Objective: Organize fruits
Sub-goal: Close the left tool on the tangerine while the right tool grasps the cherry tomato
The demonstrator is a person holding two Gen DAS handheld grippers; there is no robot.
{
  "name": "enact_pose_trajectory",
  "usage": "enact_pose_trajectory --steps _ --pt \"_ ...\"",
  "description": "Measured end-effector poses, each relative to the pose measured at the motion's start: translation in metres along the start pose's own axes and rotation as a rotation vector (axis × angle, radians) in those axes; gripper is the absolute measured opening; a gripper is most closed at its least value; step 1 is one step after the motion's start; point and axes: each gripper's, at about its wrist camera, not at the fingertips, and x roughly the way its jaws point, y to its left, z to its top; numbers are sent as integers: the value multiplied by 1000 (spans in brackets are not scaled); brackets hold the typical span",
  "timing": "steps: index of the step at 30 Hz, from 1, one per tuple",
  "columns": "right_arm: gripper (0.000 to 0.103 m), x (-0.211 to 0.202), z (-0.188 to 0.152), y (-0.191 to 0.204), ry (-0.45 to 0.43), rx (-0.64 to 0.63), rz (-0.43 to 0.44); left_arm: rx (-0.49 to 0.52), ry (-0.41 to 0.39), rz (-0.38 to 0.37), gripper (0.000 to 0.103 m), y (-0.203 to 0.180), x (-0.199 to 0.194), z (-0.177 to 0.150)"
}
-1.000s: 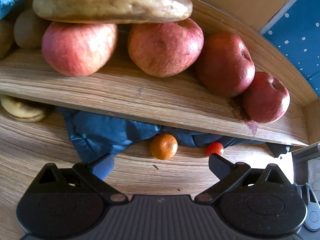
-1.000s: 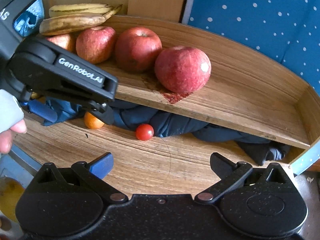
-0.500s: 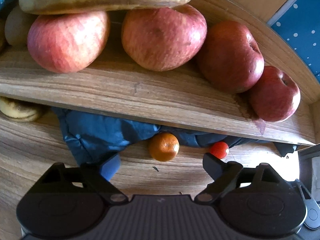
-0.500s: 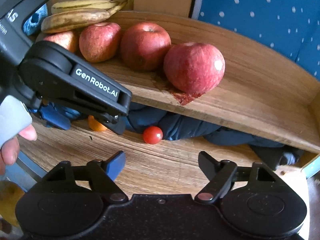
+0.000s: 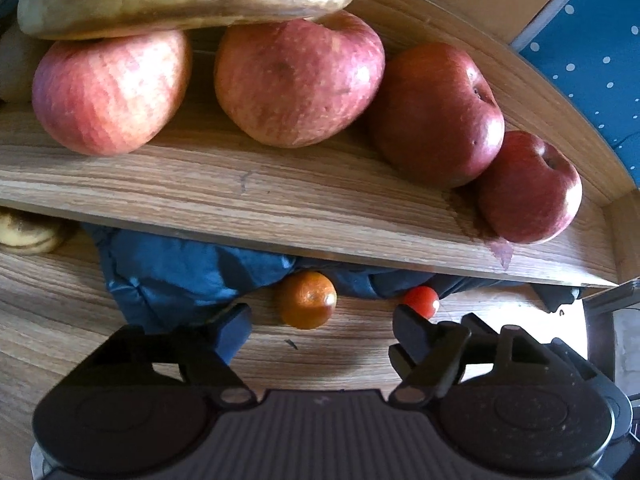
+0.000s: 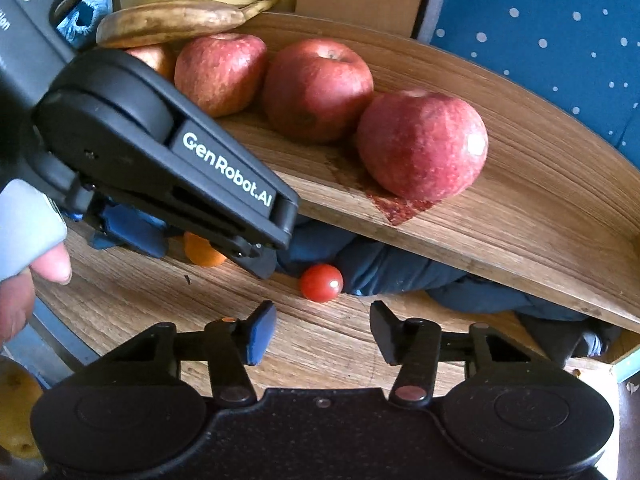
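"GenRobot.AI" is printed on the left gripper (image 6: 208,240), whose jaws are spread wide around the orange (image 5: 307,300) on the lower shelf (image 5: 60,320). The right gripper (image 6: 322,334) is held wide apart, empty, before the tomato (image 6: 321,282). Apples (image 6: 422,144) are lined on the upper shelf (image 6: 520,208).

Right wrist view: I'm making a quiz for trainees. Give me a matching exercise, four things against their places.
Things:
1. banana
2. tangerine
3. cherry tomato
4. blue cloth

Places:
A. lower board, ahead of the right tool
B. on top of the apples, upper shelf
C. bunched under the upper shelf
D. lower board, partly hidden behind the left tool

Pairs: 1-B, 2-D, 3-A, 4-C
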Motion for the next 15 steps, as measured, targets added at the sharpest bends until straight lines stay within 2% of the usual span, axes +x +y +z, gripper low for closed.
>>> enact_pose_trajectory --steps 15 --pt "41 18 13 2 -8 10 32 -4 -8 -20 71 7 -14 5"
